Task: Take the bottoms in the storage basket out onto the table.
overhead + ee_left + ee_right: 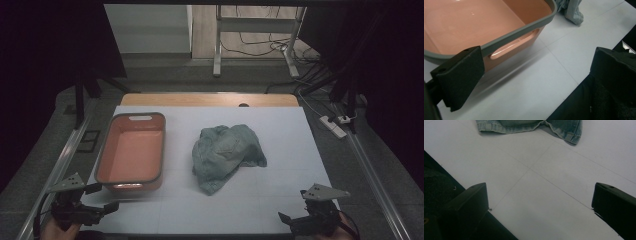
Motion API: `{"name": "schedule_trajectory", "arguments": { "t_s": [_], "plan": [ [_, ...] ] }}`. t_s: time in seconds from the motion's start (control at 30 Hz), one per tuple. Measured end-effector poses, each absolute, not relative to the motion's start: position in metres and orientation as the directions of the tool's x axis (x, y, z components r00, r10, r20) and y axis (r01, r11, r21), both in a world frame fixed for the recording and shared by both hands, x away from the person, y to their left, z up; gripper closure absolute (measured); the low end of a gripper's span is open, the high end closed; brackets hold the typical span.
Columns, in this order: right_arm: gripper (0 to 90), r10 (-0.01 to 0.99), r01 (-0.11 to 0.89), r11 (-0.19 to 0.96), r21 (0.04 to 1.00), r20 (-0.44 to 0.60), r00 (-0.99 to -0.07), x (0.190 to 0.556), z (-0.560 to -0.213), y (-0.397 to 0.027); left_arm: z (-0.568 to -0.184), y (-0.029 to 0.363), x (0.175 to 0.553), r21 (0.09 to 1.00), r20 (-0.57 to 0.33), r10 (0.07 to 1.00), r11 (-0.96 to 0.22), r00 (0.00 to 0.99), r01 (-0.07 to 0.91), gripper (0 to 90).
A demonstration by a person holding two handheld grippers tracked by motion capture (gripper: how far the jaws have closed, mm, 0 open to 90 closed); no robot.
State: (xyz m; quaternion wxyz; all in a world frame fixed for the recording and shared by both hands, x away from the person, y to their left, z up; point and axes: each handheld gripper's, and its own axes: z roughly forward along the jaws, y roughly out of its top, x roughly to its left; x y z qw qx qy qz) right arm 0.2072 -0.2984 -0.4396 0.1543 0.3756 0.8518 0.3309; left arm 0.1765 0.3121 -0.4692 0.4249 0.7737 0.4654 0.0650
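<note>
Denim garment (pixel 227 155), crumpled in a blue-grey heap, lies near the middle of the white table (pixel 280 200), right of the tub and well apart from both grippers; one point of cloth trails toward the person's edge. In the right gripper view its hemmed edge (pixel 529 126) runs along the top, flat on the white surface, with bare table between it and the jaws. In the left gripper view a fold of the same cloth (pixel 572 11) shows past the tub's far corner

The table itself is the biggest thing here, a white sheet crossed by faint seams over a wooden top whose far strip shows beyond the sheet

The salmon-coloured tub (pixel 131 150) with a grey rim stands on the left half of the table, long side running away from the person, nothing in it. A slot handle is cut in each short end; the near one shows bright in the left gripper view (pixel 514 45), just ahead of that gripper's jaw

The left gripper (pixel 97 197) sits at the near left corner, just beside the tub's near end, jaws spread wide and holding nothing. The right gripper (pixel 295 212) sits at the near right corner over bare table, jaws likewise spread apart with nothing between them

Each gripper carries a grey three-cornered plate on top
</note>
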Motion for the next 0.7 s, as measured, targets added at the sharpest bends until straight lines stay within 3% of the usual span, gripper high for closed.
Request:
{"name": "schedule_trajectory", "arguments": {
  "t_s": [0.7],
  "plan": [
    [0.7, 0.743, 0.536, 0.506, 0.675, -0.026, -0.669, 0.2071, -0.4400, -0.2970, -0.4691, 0.3113, 0.1683, 0.687, -0.280, 0.775, -0.251, 0.567, 0.682, 0.0]
  ]
}}
